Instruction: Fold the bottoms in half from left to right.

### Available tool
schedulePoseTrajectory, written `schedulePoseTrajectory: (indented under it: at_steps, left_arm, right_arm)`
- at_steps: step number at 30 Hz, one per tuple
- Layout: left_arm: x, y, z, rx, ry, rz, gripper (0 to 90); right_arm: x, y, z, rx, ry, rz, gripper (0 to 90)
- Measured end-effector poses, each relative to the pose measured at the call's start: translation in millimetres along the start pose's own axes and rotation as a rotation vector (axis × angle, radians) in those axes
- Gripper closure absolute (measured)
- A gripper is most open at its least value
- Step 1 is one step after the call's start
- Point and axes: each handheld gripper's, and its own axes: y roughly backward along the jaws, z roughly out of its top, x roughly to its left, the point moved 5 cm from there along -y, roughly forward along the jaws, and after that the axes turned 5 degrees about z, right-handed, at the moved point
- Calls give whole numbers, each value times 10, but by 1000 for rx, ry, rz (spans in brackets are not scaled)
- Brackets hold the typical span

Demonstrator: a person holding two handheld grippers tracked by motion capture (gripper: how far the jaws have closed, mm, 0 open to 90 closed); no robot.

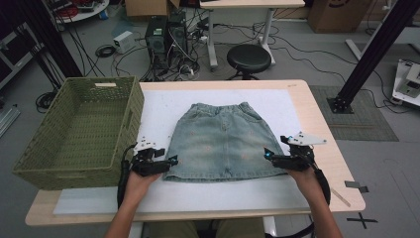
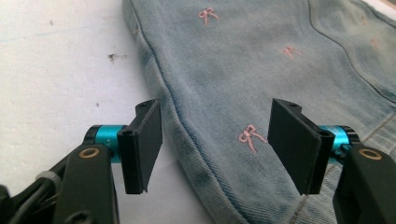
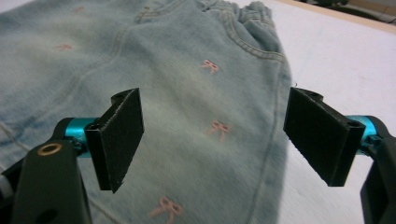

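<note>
I see the table [image 1: 317, 124] filling the middle of the high view, with a white mat [image 1: 163, 106] spread over most of its top. At the left of the frame a green woven basket [image 1: 79, 131] sits on the table's left edge, overhanging it a little.

The denim skirt [image 1: 223, 141] lies flat on the mat at the centre of the frame. Its long axis runs up and down the picture: the gathered waistband points to the top of the frame, away from me, and the wider hem points to the bottom, toward me. Small pink bows [image 2: 250, 136] dot the cloth.

My forearms come in from the bottom edge. My left hand [image 1: 138, 181] holds the left gripper [image 1: 171, 161] level at the skirt's lower left corner, pointing right toward the hem. In the left gripper view its jaws stand well apart, straddling the skirt's side seam, pads clear of the cloth, gripping nothing.

My right hand [image 1: 304, 176] holds the right gripper [image 1: 267, 152] at the skirt's lower right edge, pointing left. In the right gripper view its jaws gape wide above the denim, holding nothing.
</note>
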Motion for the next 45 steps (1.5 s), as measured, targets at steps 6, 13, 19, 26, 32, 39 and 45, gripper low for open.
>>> schedulePoseTrajectory:
  at_steps: [6, 13, 19, 26, 32, 39, 45]
  left_arm:
    - [-8, -53, -24, 29, -4, 41, 360]
    - [-7, -84, -28, 58, -4, 58, 380]
    - [-9, -81, -30, 59, -1, 34, 489]
    - [-21, -88, -30, 64, -7, 40, 606]
    - [-38, -93, -33, 73, -24, 35, 765]
    - [-63, -99, -33, 73, -34, 26, 855]
    - [-66, -94, -29, 67, -31, 20, 859]
  right_arm:
    - [99, -263, 170, 25, 11, 79, 206]
    - [245, -525, 468, 45, 44, 148, 206]
    - [384, -750, 690, 49, 51, 224, 206]
    - [513, -1022, 828, 86, 74, 257, 206]
    - [613, -1251, 980, 103, 88, 282, 206]
    - [764, -1523, 1142, 130, 102, 298, 208]
    - [910, -1807, 1217, 166, 102, 310, 243]
